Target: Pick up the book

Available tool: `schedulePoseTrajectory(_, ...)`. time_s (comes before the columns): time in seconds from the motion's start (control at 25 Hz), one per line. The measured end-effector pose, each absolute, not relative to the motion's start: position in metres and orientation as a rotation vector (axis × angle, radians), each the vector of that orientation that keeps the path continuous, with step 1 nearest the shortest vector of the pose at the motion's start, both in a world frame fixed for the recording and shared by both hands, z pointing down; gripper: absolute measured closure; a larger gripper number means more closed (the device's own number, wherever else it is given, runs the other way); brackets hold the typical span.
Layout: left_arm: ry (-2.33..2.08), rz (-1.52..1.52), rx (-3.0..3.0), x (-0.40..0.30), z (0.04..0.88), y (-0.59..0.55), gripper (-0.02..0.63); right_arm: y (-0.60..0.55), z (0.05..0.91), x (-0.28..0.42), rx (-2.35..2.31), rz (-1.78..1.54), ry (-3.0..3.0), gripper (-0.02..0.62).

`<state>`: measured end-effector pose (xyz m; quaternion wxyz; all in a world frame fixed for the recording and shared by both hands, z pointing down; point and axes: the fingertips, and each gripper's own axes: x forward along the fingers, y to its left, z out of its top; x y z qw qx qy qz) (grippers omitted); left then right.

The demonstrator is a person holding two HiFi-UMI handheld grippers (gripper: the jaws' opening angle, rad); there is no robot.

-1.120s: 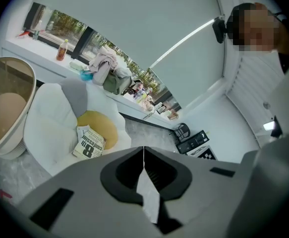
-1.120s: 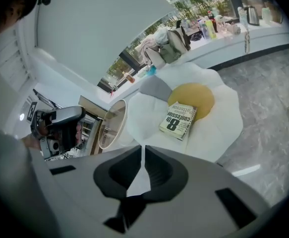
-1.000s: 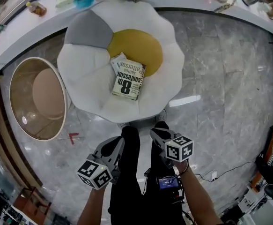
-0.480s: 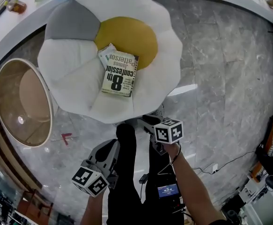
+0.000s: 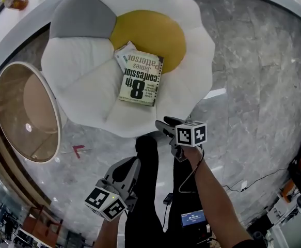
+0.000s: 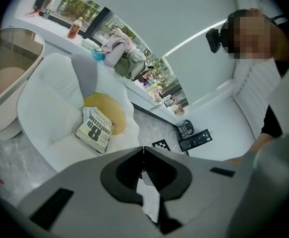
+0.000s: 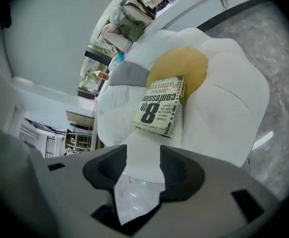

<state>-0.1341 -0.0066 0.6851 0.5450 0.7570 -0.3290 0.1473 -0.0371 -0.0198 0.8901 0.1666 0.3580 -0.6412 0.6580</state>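
Paperback book (image 5: 141, 79) lying flat and cover-up on a flower-shaped floor cushion (image 5: 83, 81), across its white petals, top edge touching the yellow centre (image 5: 155, 35), with one grey petal (image 5: 80, 17) off to the side. Legible on the cream cover in black: "James Patterson" and, larger, "8th confession", upside down in the head view; smaller lines beneath too fine to read. Tucked under the book's far corner, a second printed sheet (image 5: 123, 53) with green lettering, unreadable. Right gripper (image 5: 163, 125) at the cushion's near edge, apart from the book, jaws spread and just now opening, nothing between them but white cushion and floor; in the right gripper view, book (image 7: 160, 106) straight ahead above the gap (image 7: 143, 155). Left gripper (image 5: 133, 163) farther back beside the person's dark trouser leg, jaws pressed tip to tip in the left gripper view (image 6: 144, 150), gripping nothing, book (image 6: 94, 131) off to its left. Black-and-white square markers on both grippers' cubes (image 5: 191, 134). Round beige tub (image 5: 26, 112) beside the cushion on the grey marble floor (image 5: 253, 87).
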Motion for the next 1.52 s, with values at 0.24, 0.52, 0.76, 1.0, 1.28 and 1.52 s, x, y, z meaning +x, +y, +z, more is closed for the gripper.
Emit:
schedulePoseTrajectory(0.24, -0.780, 0.363, 1.771, -0.139, 0.703, -0.004, 0.591, -0.028, 0.927, -0.039, 1.117, 2.029, -1.752, 0.338)
schedulePoseTrajectory(0.52, -0.745, 0.373, 1.761, -0.138, 0.724, 0.003, 0.591, -0.047, 0.955, -0.034, 1.271, 2.193, -1.690, 0.310)
schedulePoseTrajectory(0.76, -0.722, 0.375, 1.755, -0.137, 0.741, 0.004, 0.591, -0.062, 0.972, -0.034, 1.378, 2.400, -1.630, 0.307)
schedulePoseTrajectory(1.0, -0.708, 0.375, 1.756, -0.136, 0.759, 0.004, 0.591, -0.064, 0.996, -0.034, 1.444, 2.596, -1.534, 0.307)
schedulePoseTrajectory(1.28, -0.706, 0.366, 1.730, -0.135, 0.779, 0.015, 0.591, -0.066, 1.011, -0.038, 1.460, 2.648, -1.529, 0.308)
schedulePoseTrajectory(1.52, -0.707, 0.355, 1.713, -0.136, 0.793, 0.018, 0.591, -0.068, 1.023, -0.048, 1.435, 2.672, -1.532, 0.308)
